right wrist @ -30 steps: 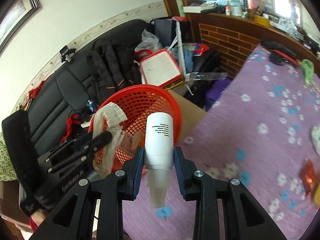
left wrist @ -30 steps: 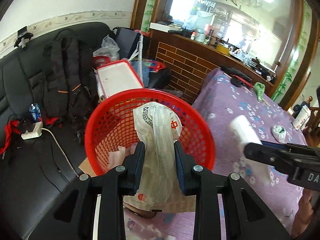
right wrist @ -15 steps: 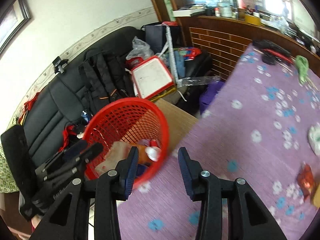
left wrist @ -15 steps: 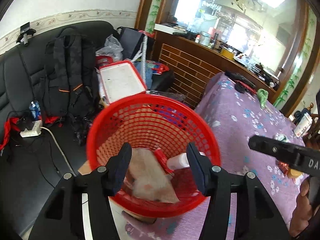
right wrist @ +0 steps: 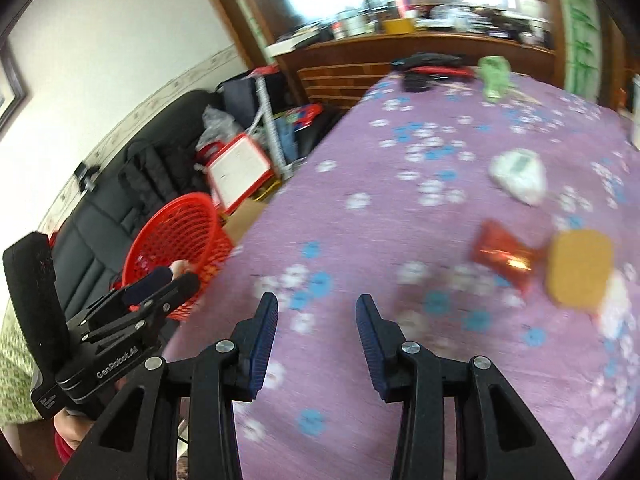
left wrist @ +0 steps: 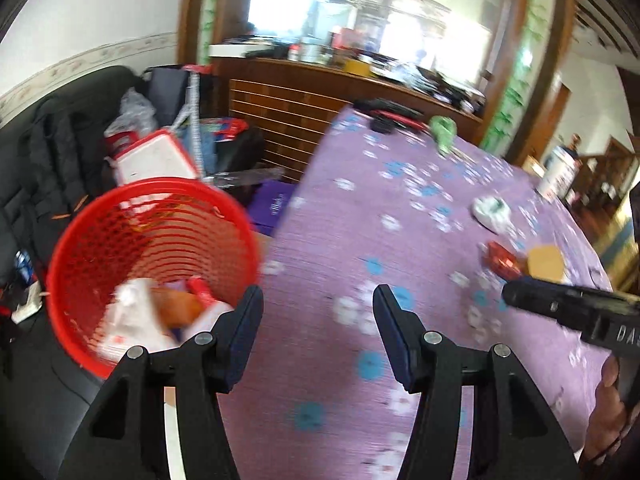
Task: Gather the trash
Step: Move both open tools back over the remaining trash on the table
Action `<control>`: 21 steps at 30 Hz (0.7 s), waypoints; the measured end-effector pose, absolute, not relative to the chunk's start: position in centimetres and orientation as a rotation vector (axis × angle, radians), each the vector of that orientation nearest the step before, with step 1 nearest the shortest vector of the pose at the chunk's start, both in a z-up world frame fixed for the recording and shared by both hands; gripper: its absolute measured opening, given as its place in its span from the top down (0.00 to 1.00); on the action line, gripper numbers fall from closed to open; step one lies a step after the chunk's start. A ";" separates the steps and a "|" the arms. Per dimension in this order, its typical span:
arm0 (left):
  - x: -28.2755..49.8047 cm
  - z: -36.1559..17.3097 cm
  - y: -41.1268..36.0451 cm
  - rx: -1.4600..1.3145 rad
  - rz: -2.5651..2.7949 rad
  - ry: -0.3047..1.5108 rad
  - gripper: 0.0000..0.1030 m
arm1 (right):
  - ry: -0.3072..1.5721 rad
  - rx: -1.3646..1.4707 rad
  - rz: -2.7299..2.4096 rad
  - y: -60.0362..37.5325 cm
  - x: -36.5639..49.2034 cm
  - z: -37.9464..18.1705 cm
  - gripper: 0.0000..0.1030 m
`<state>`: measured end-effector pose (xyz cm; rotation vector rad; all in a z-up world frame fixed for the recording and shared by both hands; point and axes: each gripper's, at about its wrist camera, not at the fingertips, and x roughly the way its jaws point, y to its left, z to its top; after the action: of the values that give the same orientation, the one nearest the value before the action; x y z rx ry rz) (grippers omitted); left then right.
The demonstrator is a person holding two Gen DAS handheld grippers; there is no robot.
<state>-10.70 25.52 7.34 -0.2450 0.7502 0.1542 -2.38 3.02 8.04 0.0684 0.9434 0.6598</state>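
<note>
Lying flat, red wrapper, long axis slanting toward the yellow pad.

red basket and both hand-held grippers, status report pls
Left hand-held gripper open, empty. Right hand-held gripper open, empty. Red basket holds trash. Red wrapper, white wad on table, path unobstructed.

White lettering "GenRobot.AI" runs along the black body of the left claw, seen left of the right claw's fingers. In the left wrist view, the right claw, to the right, bears the white letters "DAS", cut off at the edge. Nothing else is legible.
</note>
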 end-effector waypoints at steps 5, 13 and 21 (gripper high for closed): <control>-9.6 7.2 20.9 -0.175 0.086 0.784 0.46 | 0.913 0.156 0.490 -5.8 -0.4 7.8 0.57; -7.5 6.3 15.1 -0.116 -0.004 0.838 0.45 | 0.938 0.323 0.251 -16.9 4.2 5.4 0.58; -5.8 5.4 10.6 -0.056 -0.067 0.885 0.45 | 0.987 0.344 0.270 -17.4 6.7 1.9 0.58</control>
<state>-5.82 10.56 5.44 -0.0564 0.8848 -0.0674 6.72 -17.42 1.85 0.3444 0.9868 0.2703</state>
